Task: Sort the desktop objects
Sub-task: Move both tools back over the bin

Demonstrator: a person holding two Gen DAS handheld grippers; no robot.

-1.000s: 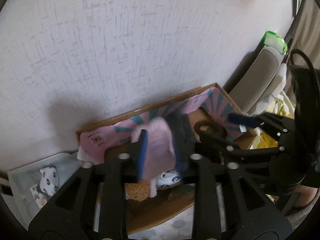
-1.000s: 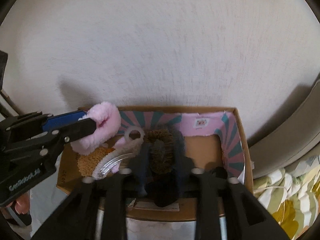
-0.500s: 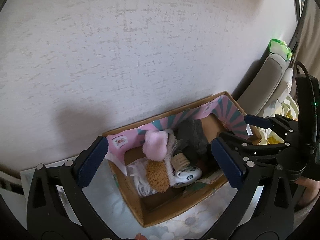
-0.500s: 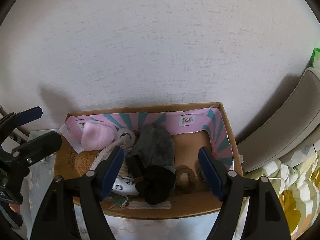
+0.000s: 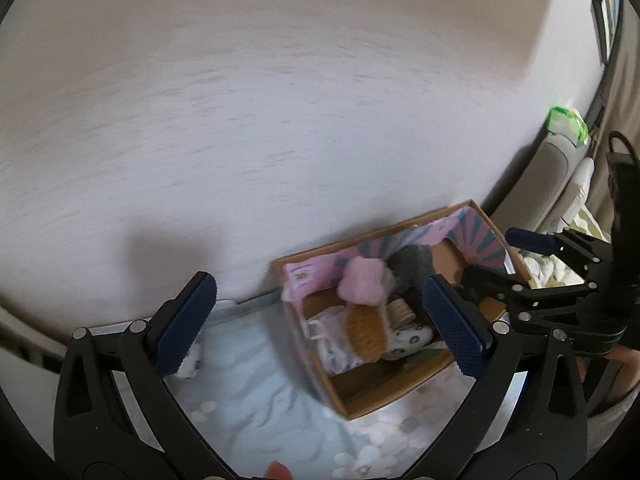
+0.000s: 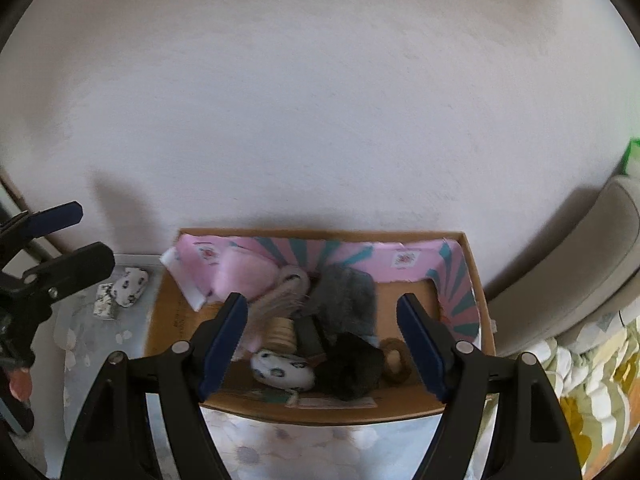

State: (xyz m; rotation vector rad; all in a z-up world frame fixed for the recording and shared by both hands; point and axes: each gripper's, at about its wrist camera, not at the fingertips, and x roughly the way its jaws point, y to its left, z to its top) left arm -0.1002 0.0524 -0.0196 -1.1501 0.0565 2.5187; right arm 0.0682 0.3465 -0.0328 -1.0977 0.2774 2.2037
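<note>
Pink plush (image 5: 362,286) now loose in box (image 5: 404,394), left tool (image 5: 320,320) wide, farther back.

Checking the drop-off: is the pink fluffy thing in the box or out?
In: the pink fluffy thing lies inside the cardboard box, free of both claws.

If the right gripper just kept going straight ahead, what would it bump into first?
Probably the pile in the cardboard box. The right gripper is open, and between its fingers lie the grey fluffy thing and the black fluffy one. Which it would touch first is hard to tell; depth is unclear.
</note>
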